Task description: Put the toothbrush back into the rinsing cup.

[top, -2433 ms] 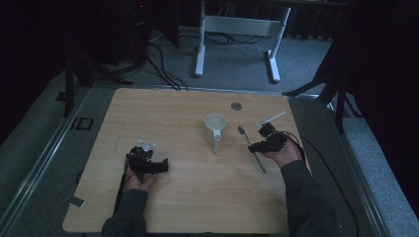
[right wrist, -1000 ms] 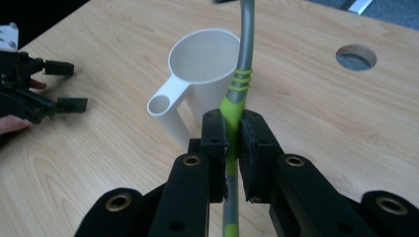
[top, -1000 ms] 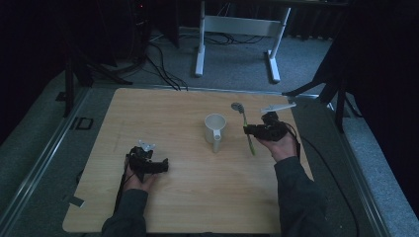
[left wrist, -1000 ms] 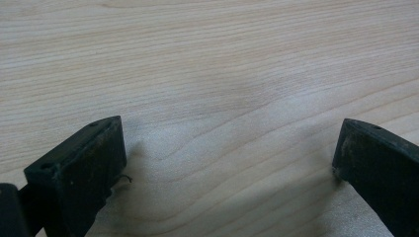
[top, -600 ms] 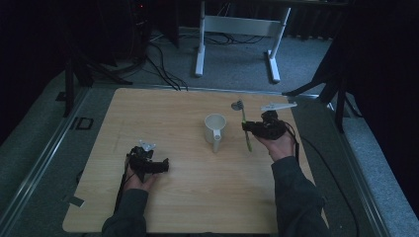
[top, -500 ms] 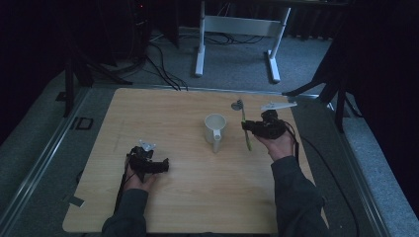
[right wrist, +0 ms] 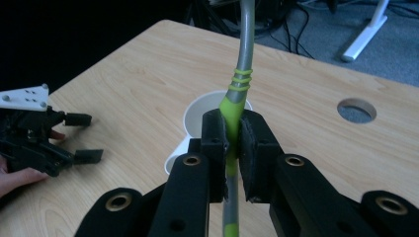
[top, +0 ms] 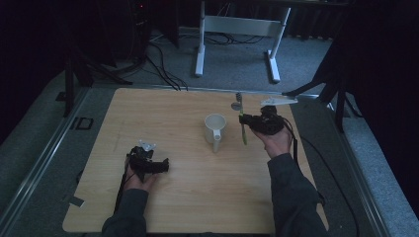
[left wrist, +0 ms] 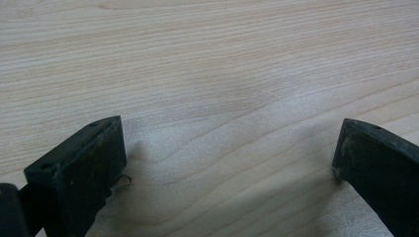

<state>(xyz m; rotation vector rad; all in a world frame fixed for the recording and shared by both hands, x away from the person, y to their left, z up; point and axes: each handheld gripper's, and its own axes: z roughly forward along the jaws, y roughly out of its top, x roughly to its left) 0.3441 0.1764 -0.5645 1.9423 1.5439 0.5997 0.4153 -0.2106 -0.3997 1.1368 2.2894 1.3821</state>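
Light wooden table (top: 197,192) with 1 round hole (right wrist: 357,109), 1 white mug (top: 215,127) upright on it

A grey utensil with a lime-green handle section (right wrist: 232,106) sits pinched between the jaws of the right gripper (top: 249,122), held clear of the wooden table (top: 188,197), its rounded head end pointing toward the far edge. Just beside it, a white mug (top: 215,129) stands upright, mouth open, handle turned toward the person.
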